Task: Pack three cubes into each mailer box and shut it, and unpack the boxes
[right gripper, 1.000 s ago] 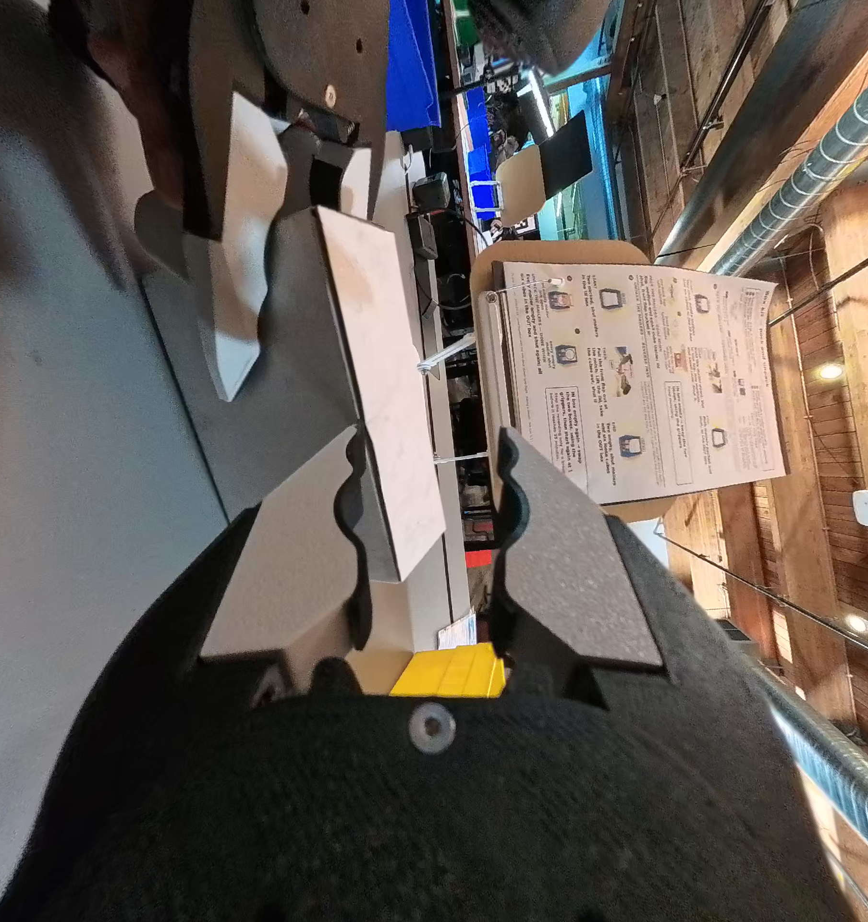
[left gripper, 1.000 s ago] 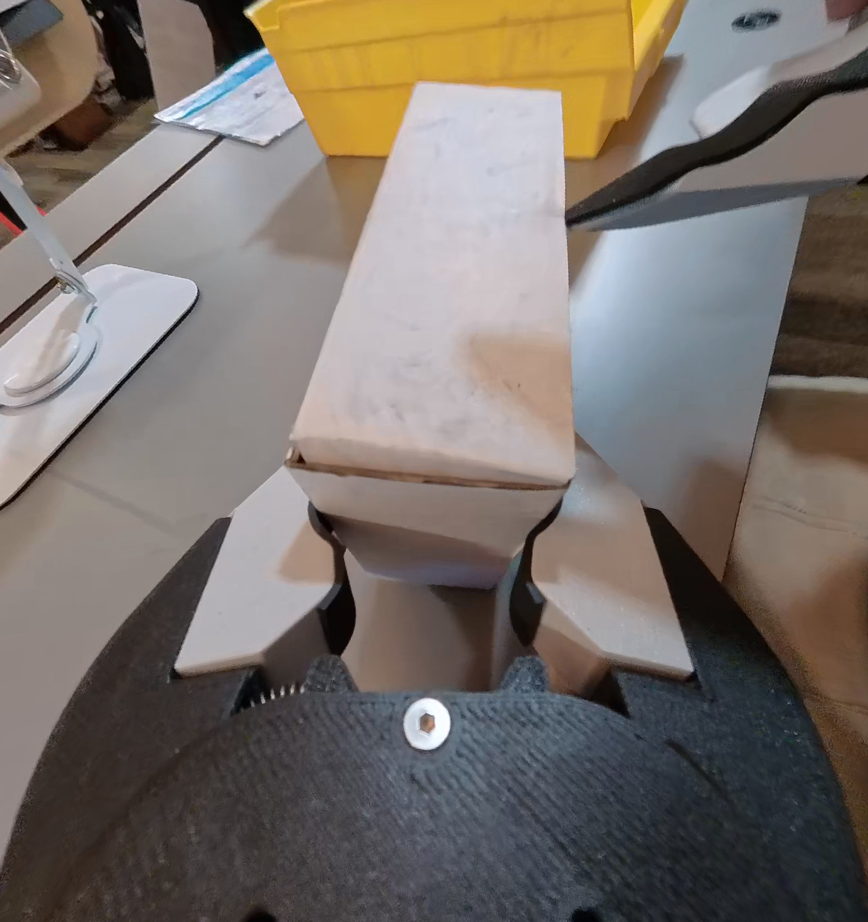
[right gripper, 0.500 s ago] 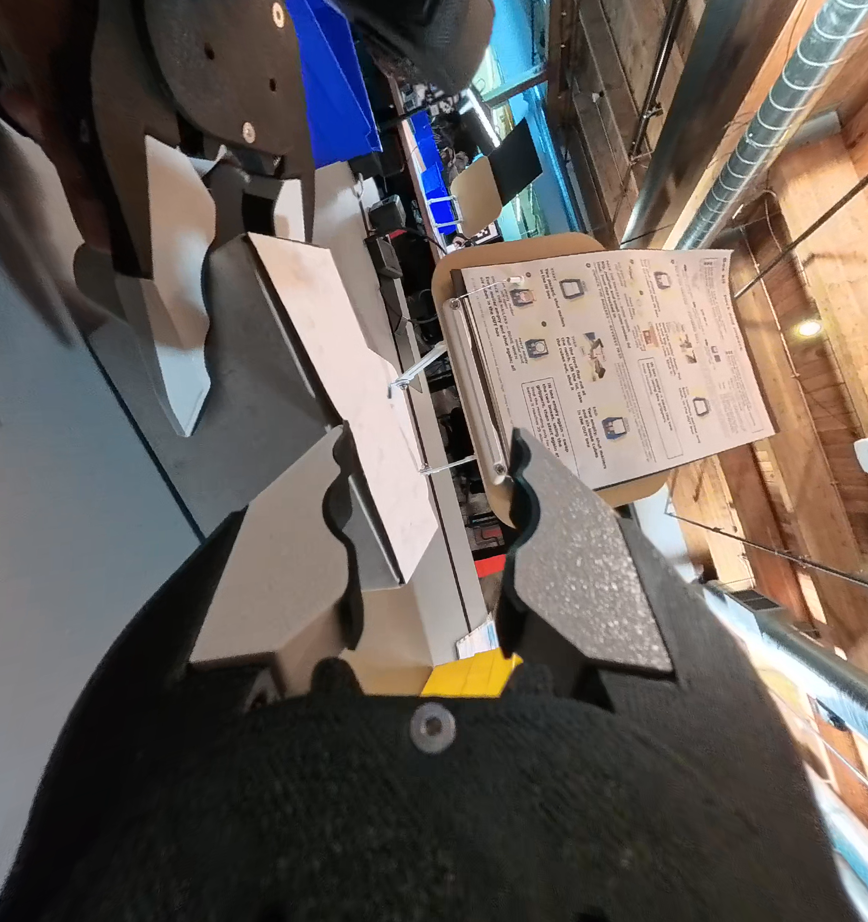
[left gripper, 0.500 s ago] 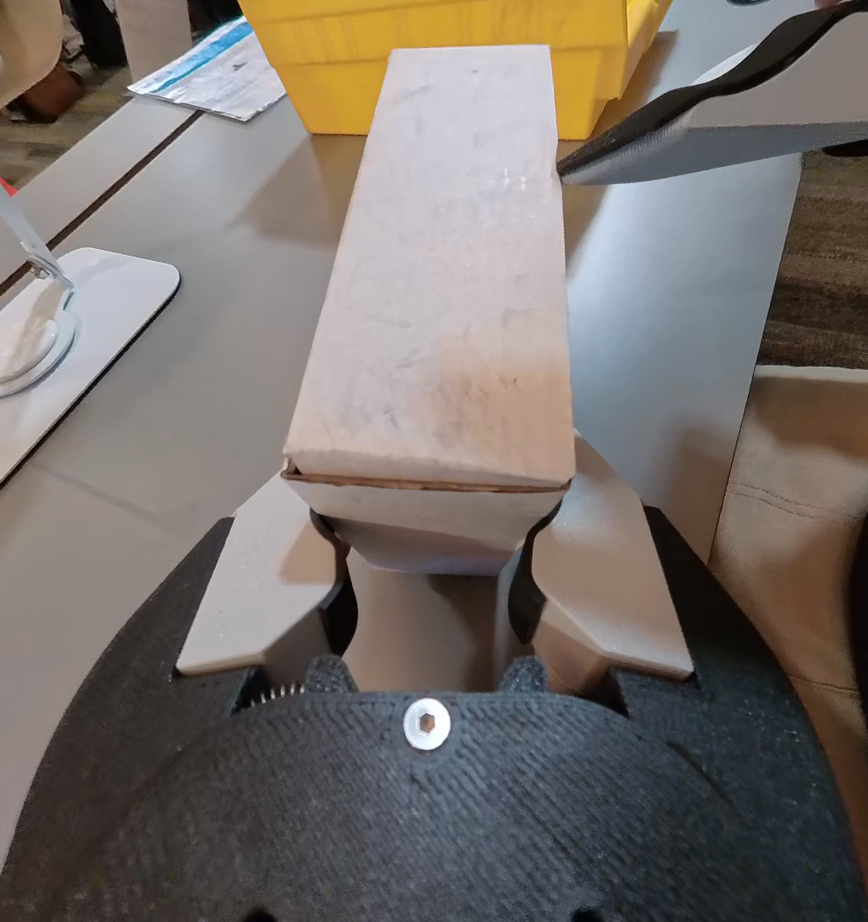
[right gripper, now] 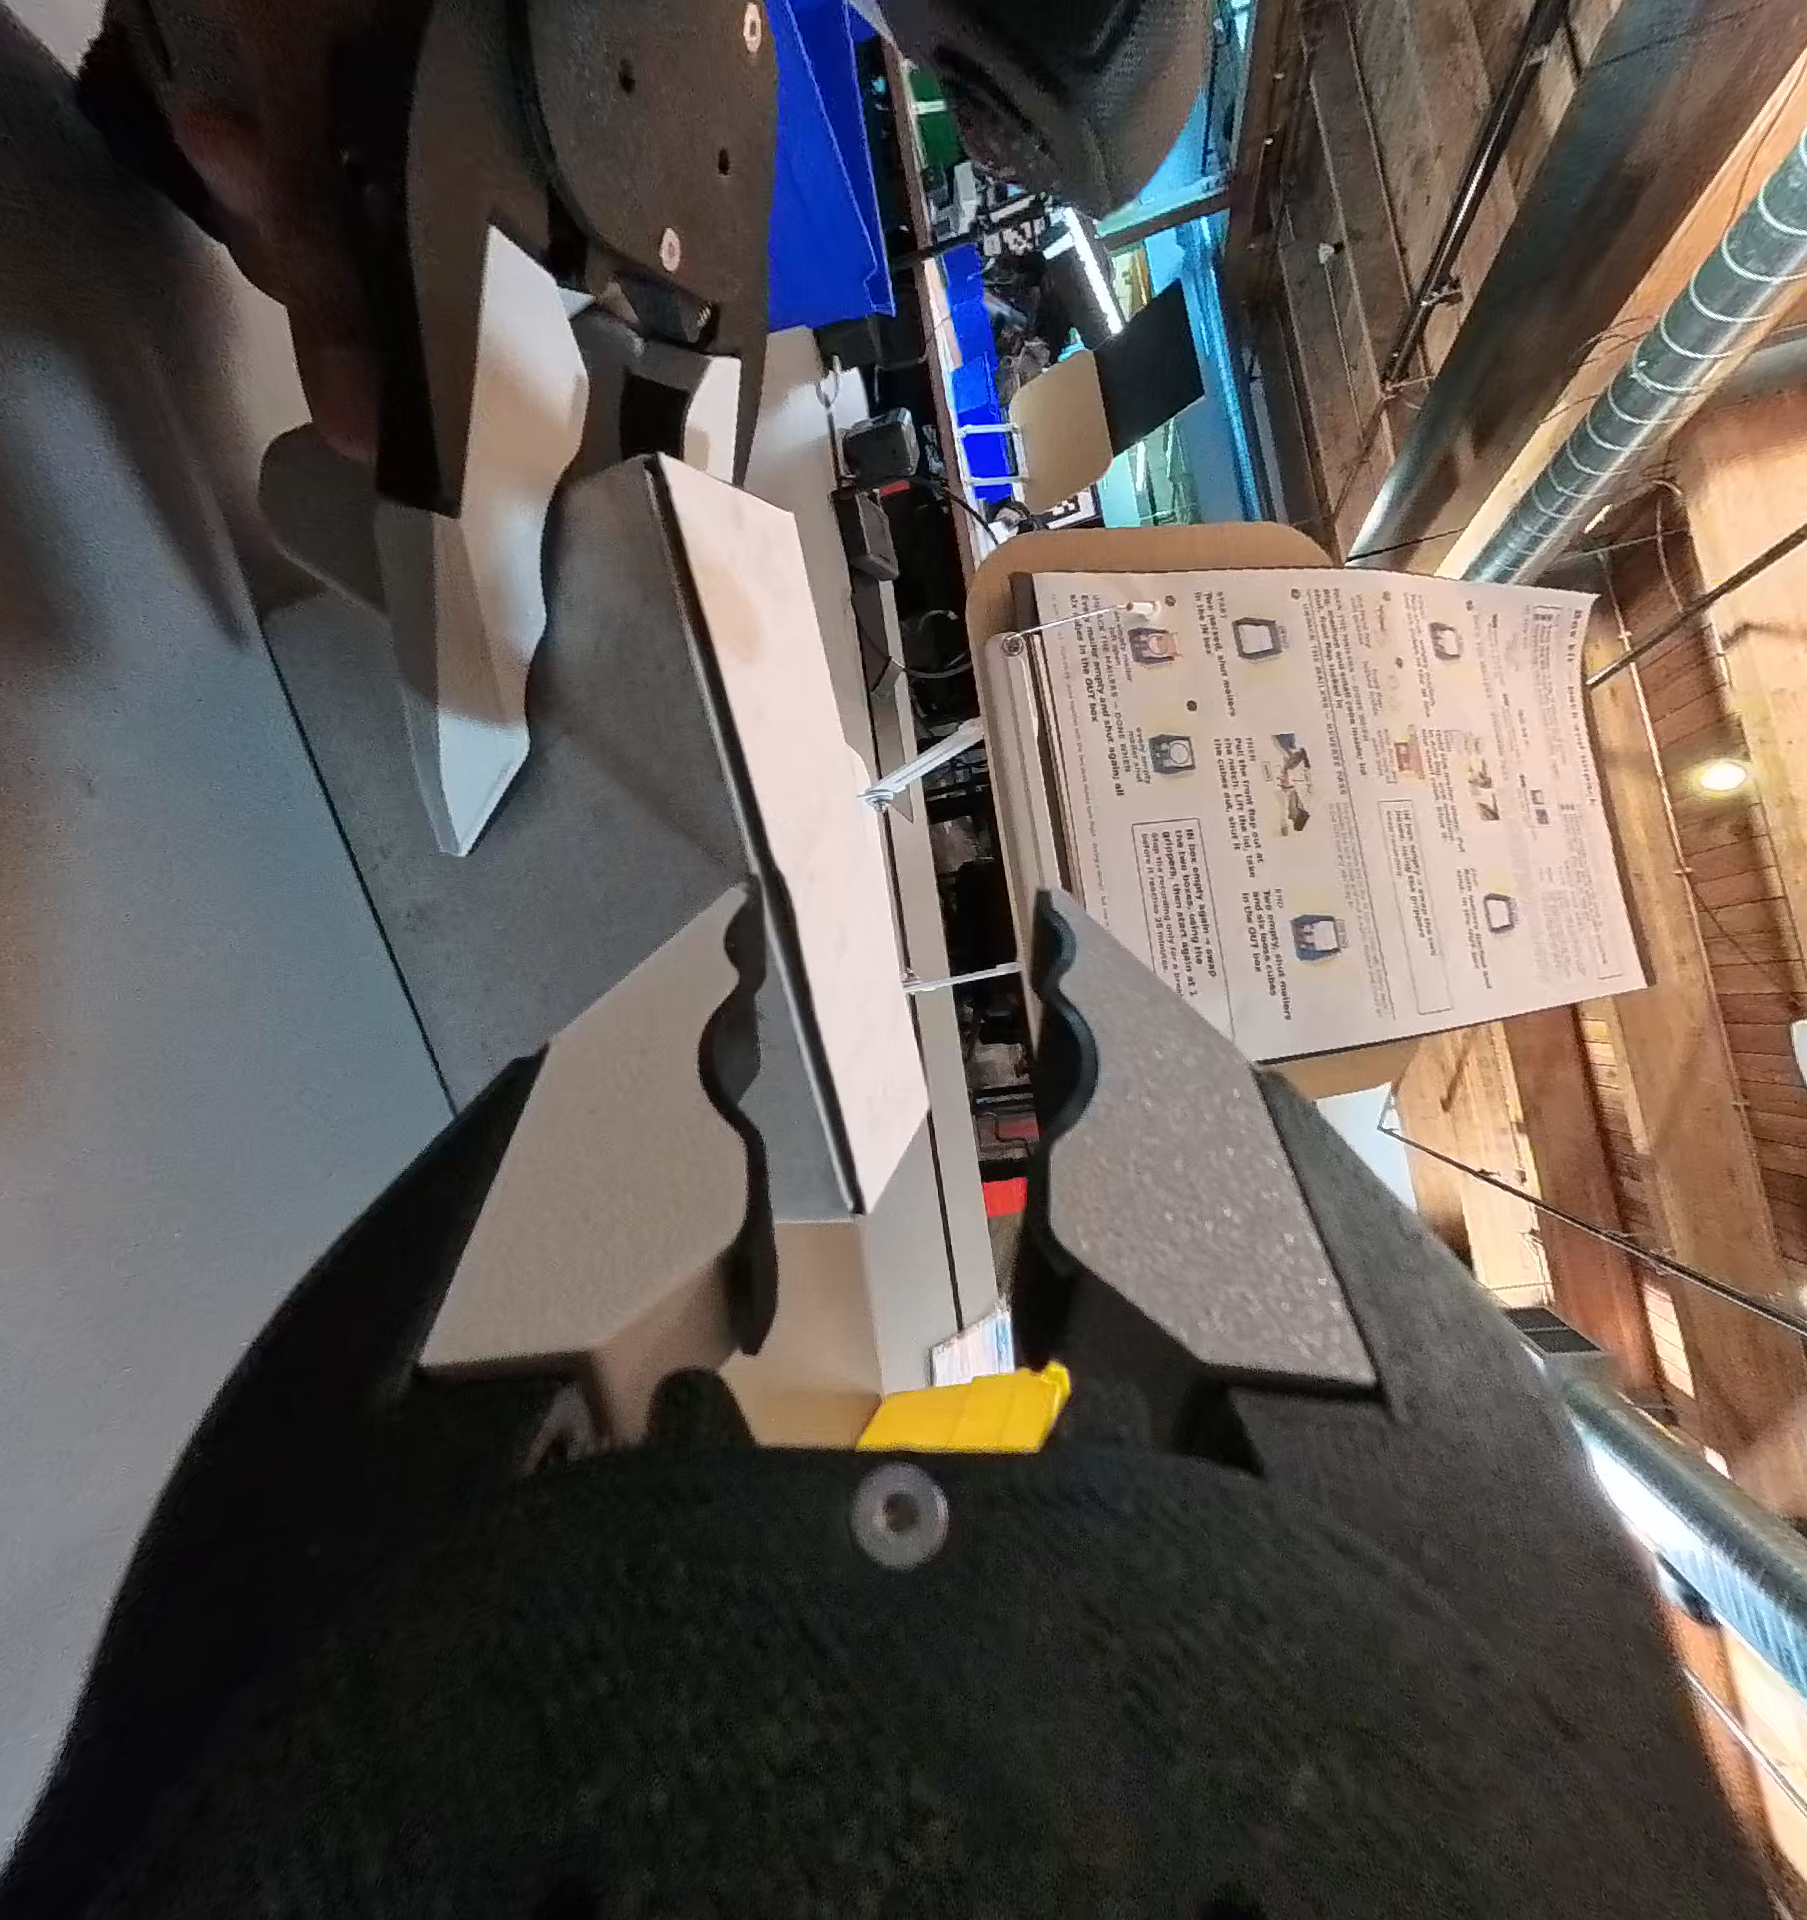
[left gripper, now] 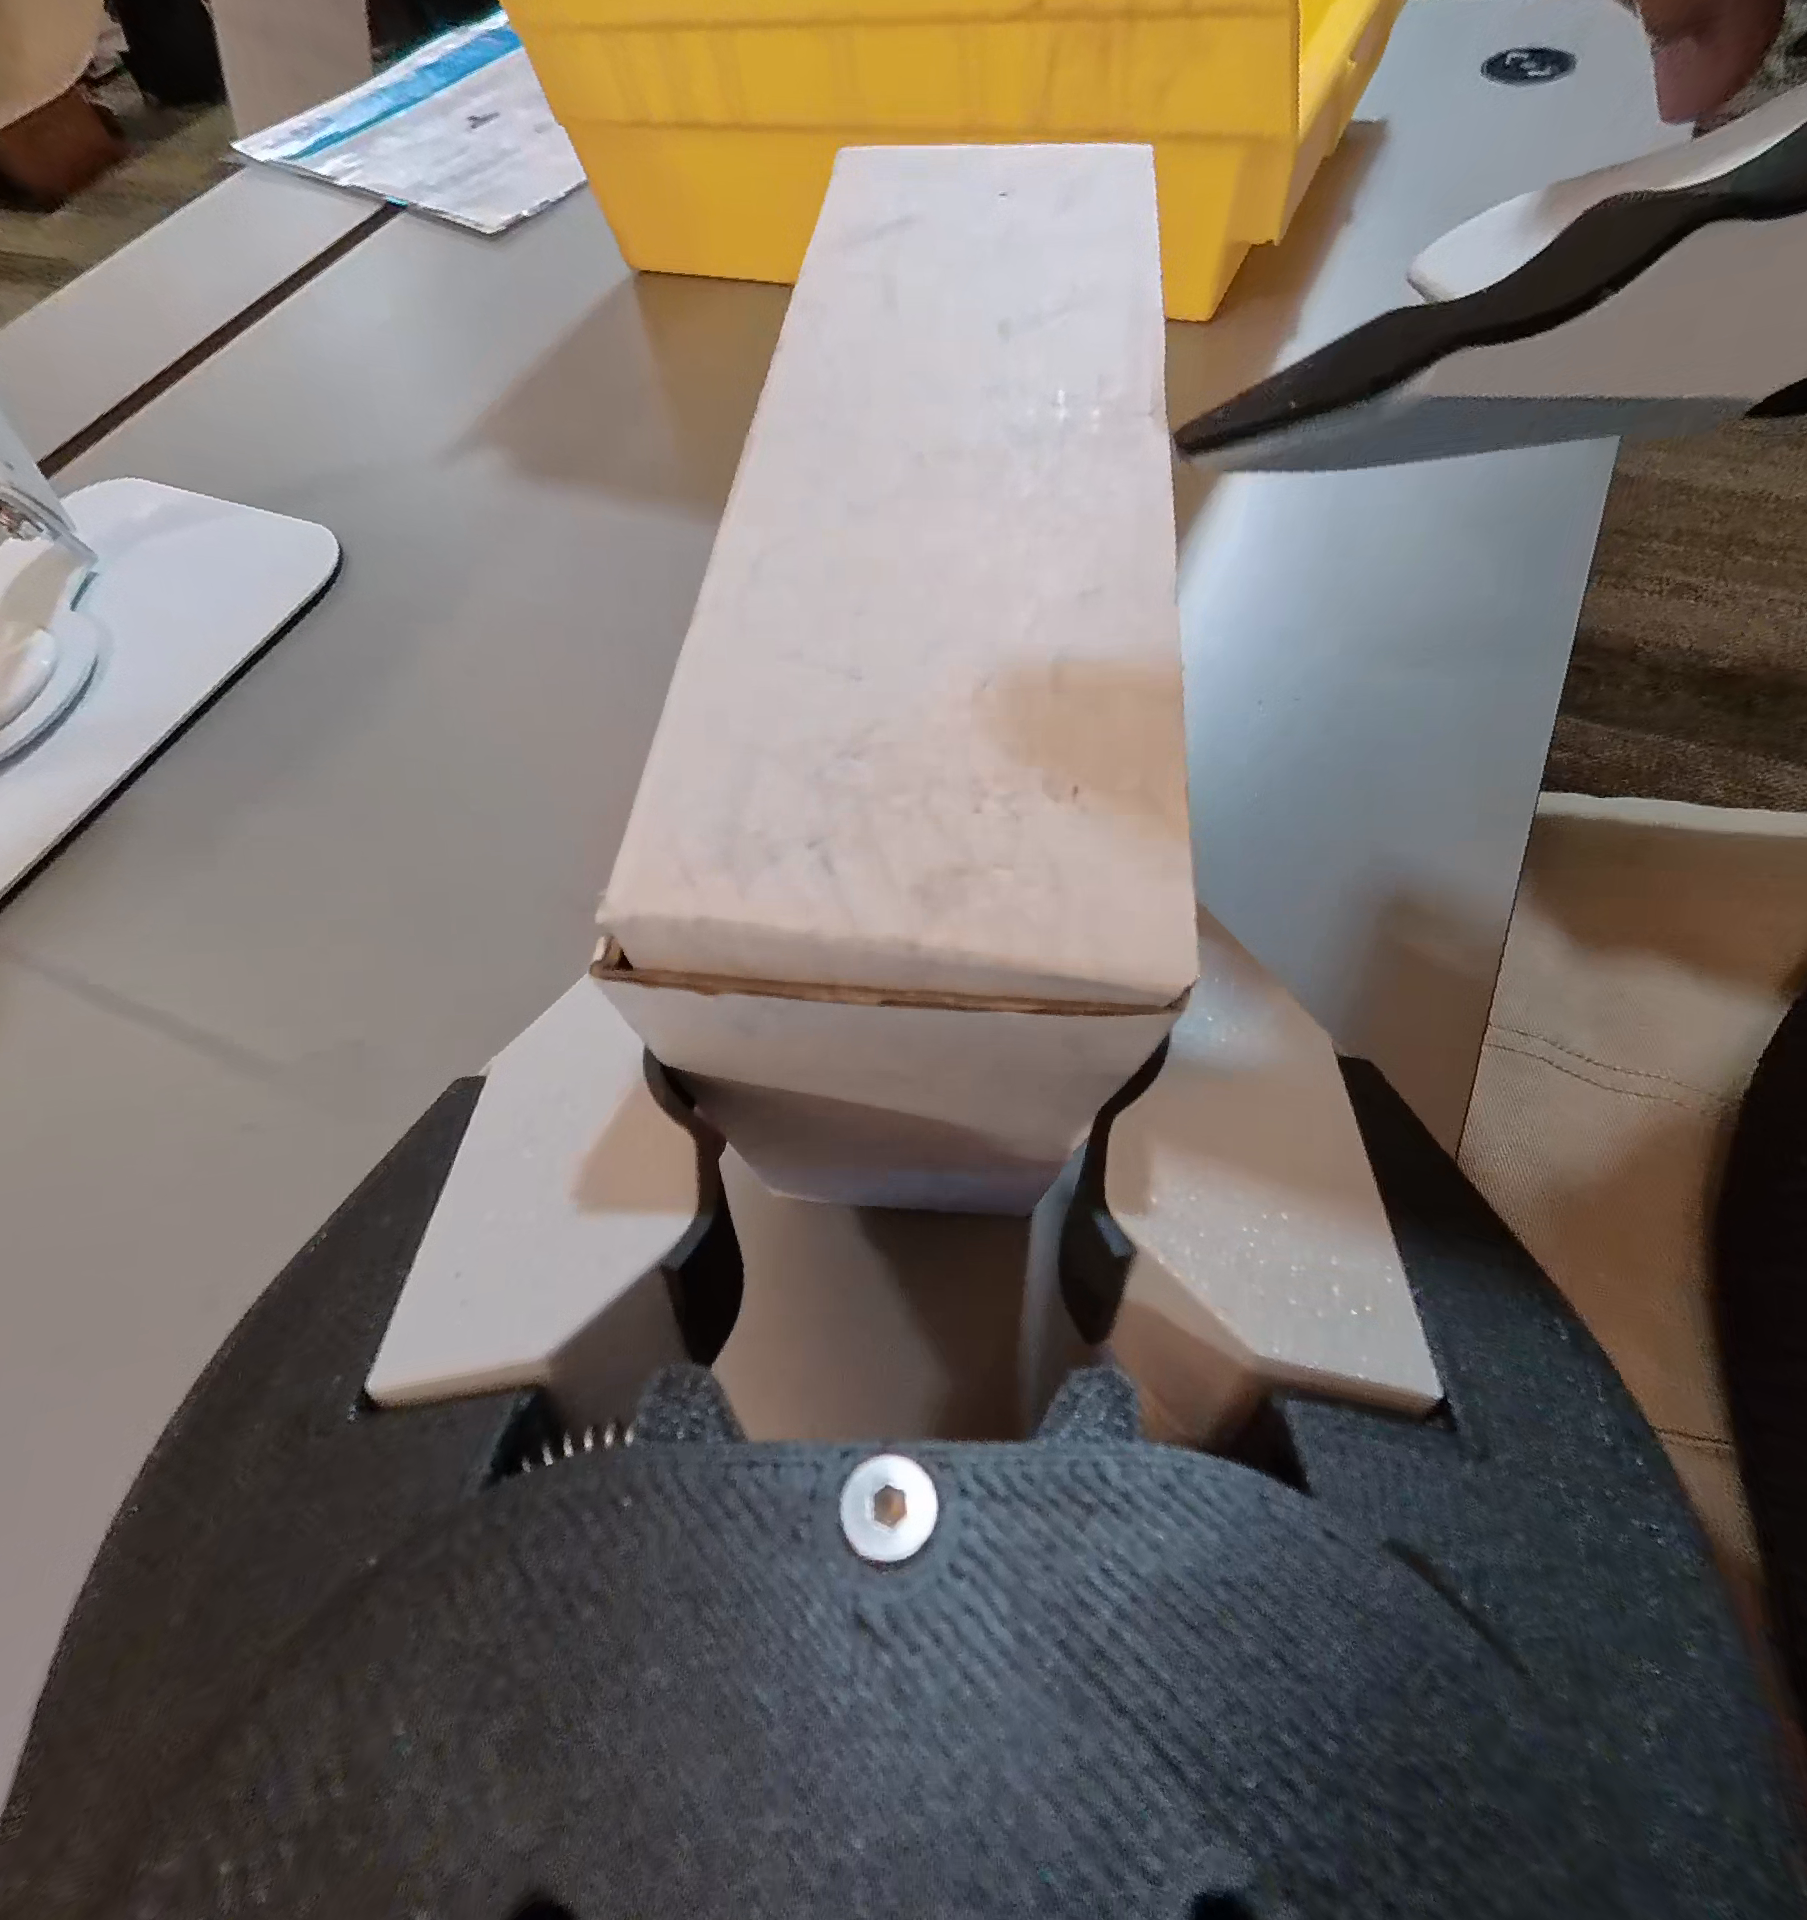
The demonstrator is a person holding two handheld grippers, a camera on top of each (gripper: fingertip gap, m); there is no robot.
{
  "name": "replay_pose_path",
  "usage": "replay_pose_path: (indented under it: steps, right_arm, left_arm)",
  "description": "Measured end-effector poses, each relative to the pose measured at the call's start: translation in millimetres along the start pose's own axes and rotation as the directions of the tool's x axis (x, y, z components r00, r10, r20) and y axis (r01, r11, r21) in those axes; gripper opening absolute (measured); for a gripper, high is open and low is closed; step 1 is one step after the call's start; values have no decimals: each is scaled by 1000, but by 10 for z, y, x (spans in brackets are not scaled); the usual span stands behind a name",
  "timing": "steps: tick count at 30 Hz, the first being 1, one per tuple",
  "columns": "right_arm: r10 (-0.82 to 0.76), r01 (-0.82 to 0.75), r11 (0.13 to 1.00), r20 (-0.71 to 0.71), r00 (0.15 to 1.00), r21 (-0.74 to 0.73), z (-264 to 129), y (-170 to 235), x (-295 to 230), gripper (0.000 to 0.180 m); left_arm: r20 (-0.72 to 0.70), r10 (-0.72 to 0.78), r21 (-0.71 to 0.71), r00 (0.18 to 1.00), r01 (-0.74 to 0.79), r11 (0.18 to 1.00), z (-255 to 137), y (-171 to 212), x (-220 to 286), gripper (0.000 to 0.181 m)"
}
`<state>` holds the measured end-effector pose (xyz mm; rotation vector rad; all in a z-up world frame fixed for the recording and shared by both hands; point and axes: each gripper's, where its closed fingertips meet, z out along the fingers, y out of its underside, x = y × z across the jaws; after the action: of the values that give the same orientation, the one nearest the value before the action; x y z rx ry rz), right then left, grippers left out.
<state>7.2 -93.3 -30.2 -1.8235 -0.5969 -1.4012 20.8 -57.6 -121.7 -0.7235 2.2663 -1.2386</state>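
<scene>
Your left gripper (left gripper: 894,1153) still pinches the shut mailer box (left gripper: 940,582) just short of the yellow bin (left gripper: 930,125); your right gripper (right gripper: 894,1049), jaws spread, has backed slightly off its far corner, so reopening hasn't begun.

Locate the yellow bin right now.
In the left wrist view, the yellow bin sits at top centre on the grey table, just beyond the far end of the white mailer box.
</scene>
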Motion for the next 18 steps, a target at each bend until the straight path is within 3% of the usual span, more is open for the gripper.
replay_pose_path:
  steps: [10, 13, 18]
  right_arm:
    - [-17, 17, 1000, -4, 1000, -20, -1, 17, 25, 48]
    - [-38, 38, 999, 5, 999, -23, -13, 7, 16, 51]
    - [-126, 126, 992, 5, 992, -2, -40, -39, -43, 38]
  left_arm:
    - [7, 20, 0, 1000, -20, 1000, -2, -5, 12, 76]
    - [59, 102, -24, 993, -101, 995, -15, -5, -17, 76]
    - [62, 138, -45, 988, -136, 990, -50, -28, 9, 76]
